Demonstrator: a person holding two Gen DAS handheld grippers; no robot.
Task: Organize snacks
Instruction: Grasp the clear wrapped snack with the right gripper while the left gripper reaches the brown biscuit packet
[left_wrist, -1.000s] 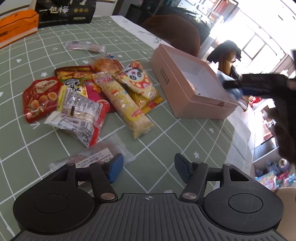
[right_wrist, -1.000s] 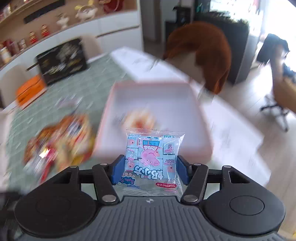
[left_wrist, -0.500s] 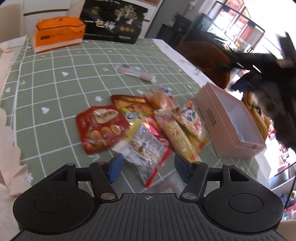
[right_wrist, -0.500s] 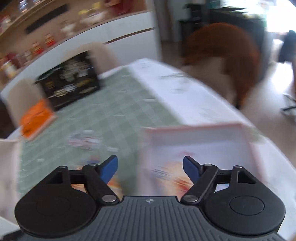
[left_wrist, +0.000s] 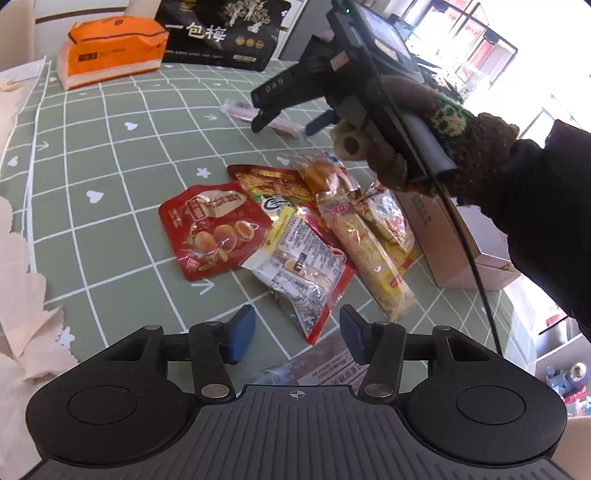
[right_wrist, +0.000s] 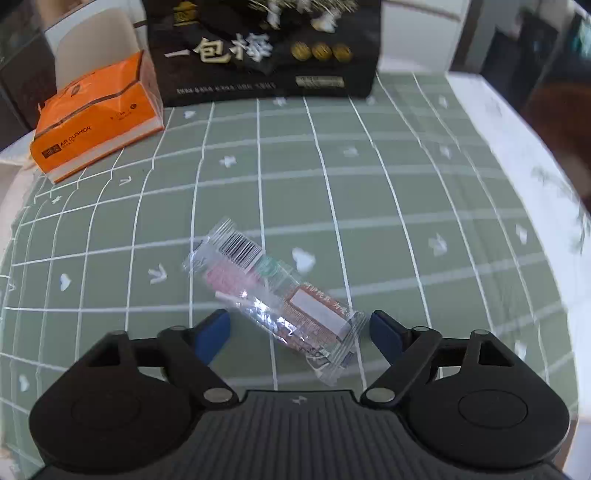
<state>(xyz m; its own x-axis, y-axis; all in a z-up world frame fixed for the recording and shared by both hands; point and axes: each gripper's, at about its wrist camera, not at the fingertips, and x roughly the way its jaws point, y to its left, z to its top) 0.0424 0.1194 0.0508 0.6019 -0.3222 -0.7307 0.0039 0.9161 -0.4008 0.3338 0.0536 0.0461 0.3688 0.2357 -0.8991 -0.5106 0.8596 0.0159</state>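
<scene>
A pile of snack packets (left_wrist: 295, 229) lies on the green checked tablecloth, led by a red packet (left_wrist: 210, 229) on its left. The pink box (left_wrist: 454, 243) stands right of the pile, partly hidden by the person's sleeve. My left gripper (left_wrist: 297, 332) is open and empty above the pile's near edge. My right gripper (right_wrist: 301, 334) is open, its fingers either side of a clear long snack packet (right_wrist: 273, 299) lying alone on the cloth. In the left wrist view the right gripper (left_wrist: 295, 122) hovers over that packet (left_wrist: 258, 116).
An orange tissue pack (right_wrist: 96, 118) and a black gift bag (right_wrist: 266, 48) stand at the table's far edge. A clear packet with a white label (left_wrist: 317, 369) lies under my left gripper. A pale scalloped cloth (left_wrist: 18, 295) lies at the left.
My right gripper let go of the blue Peppa Pig packet over the box, swung left and came down around the clear long packet. My left gripper pulled back and turned left.
</scene>
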